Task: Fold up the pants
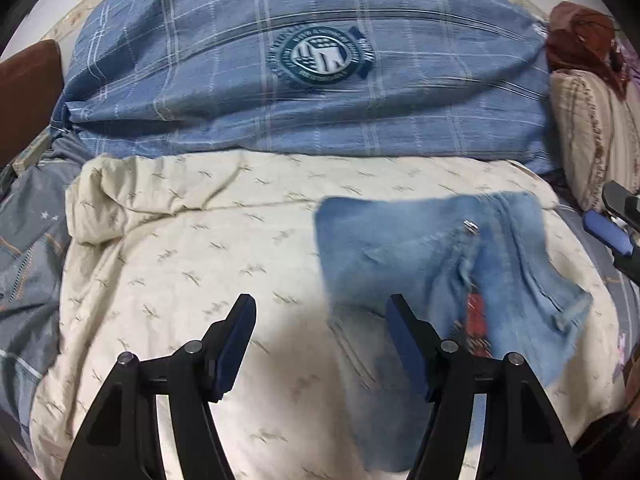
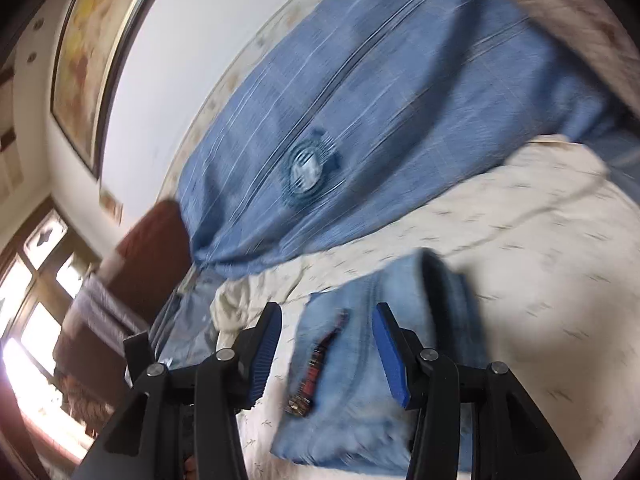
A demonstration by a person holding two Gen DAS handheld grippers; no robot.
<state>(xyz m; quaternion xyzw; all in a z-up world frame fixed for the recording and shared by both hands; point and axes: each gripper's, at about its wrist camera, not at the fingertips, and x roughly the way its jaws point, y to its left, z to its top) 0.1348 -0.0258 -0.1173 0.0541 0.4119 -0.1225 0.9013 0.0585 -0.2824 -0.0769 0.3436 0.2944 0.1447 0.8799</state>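
Observation:
Light blue denim pants (image 1: 420, 256) lie in a compact folded bundle on the cream bedspread (image 1: 192, 264), with a metal button and a red label showing. My left gripper (image 1: 320, 312) is open and empty, hovering just above the bundle's near left edge. My right gripper (image 2: 326, 320) is open and empty, above the same pants (image 2: 360, 392), tilted and blurred. It also shows at the right edge of the left wrist view (image 1: 616, 220).
A blue plaid duvet (image 1: 304, 60) with a round crest is heaped behind the pants. A striped pillow (image 1: 592, 136) and brown-red cloth (image 1: 580, 40) lie at the right. Grey bedding (image 1: 28, 248) is at the left. A framed picture (image 2: 92, 52) hangs on the wall.

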